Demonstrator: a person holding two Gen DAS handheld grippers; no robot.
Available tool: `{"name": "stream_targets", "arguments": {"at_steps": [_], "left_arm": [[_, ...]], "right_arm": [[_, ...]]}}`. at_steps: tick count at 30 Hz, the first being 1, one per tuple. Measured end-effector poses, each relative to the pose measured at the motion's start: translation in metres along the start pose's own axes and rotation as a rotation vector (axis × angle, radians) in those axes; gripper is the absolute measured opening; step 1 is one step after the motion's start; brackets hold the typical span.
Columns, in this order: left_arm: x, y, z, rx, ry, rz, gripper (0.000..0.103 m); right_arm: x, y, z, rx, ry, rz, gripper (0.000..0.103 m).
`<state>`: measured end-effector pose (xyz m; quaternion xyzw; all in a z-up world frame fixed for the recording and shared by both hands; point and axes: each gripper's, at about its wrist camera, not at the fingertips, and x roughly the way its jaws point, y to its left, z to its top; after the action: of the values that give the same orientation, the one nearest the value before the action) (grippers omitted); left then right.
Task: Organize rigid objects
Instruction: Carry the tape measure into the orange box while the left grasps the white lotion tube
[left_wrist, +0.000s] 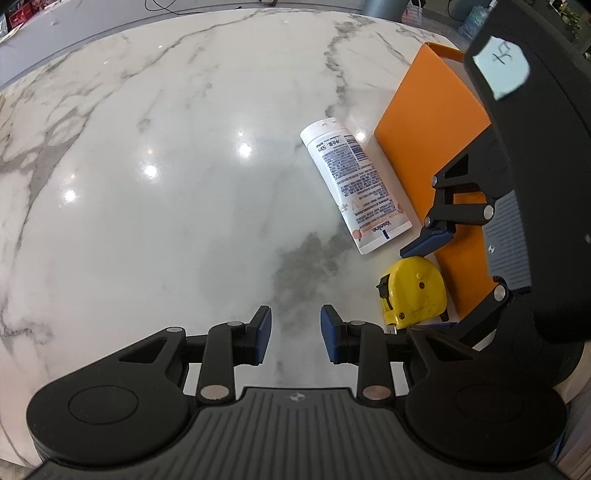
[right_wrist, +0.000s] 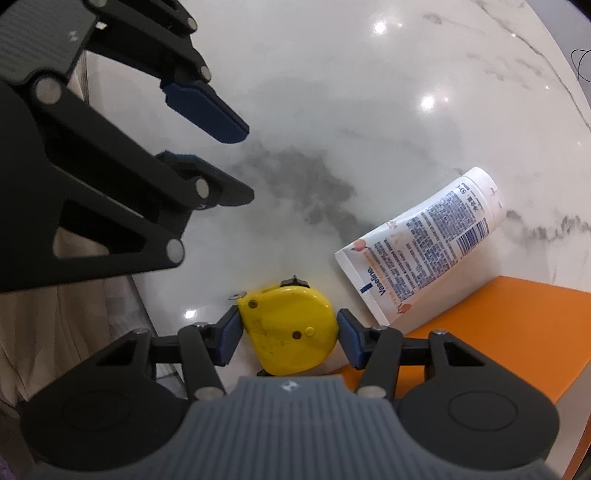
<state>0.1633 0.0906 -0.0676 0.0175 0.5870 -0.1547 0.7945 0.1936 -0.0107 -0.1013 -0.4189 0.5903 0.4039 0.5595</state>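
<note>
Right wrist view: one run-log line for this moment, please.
right gripper: fingers against tape measure | left gripper: empty | lotion tube: lying beside orange box

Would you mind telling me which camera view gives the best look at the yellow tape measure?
The right wrist view: the yellow tape measure sits centred between the right gripper pads, its whole face visible. The left wrist view shows it smaller, near the right edge, partly behind that gripper's linkage.

A glossy white marble tabletop with grey veining (left_wrist: 155, 192) is seen, on which bright spots of overhead light (left_wrist: 243, 149) are reflected. Beyond its curved far edge, a grey floor (left_wrist: 92, 18) is shown.
</note>
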Motion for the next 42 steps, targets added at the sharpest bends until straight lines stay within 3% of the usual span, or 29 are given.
{"name": "stream_targets", "arguments": {"at_steps": [11, 19, 27, 32, 35, 42], "left_arm": [[-0.012, 0.000, -0.005, -0.015, -0.071, 0.017, 0.036], [-0.052, -0.002, 0.015, -0.072, -0.207, 0.054, 0.036], [-0.062, -0.023, 0.032, -0.059, -0.251, 0.062, 0.036], [-0.044, -0.032, 0.041, -0.067, -0.231, 0.046, 0.037], [-0.032, -0.034, 0.047, -0.105, -0.231, 0.033, 0.050], [0.005, -0.038, 0.063, -0.168, -0.212, 0.041, 0.061]], "right_arm": [[-0.050, 0.020, -0.021, 0.011, -0.148, -0.090, 0.055], [-0.117, 0.006, -0.036, 0.129, -0.304, -0.191, 0.055], [-0.182, -0.008, -0.071, 0.232, -0.446, -0.258, 0.055], [-0.177, -0.034, -0.100, 0.294, -0.437, -0.304, 0.055], [-0.169, -0.049, -0.120, 0.335, -0.421, -0.305, 0.055], [-0.142, -0.061, -0.160, 0.393, -0.356, -0.263, 0.055]]}}
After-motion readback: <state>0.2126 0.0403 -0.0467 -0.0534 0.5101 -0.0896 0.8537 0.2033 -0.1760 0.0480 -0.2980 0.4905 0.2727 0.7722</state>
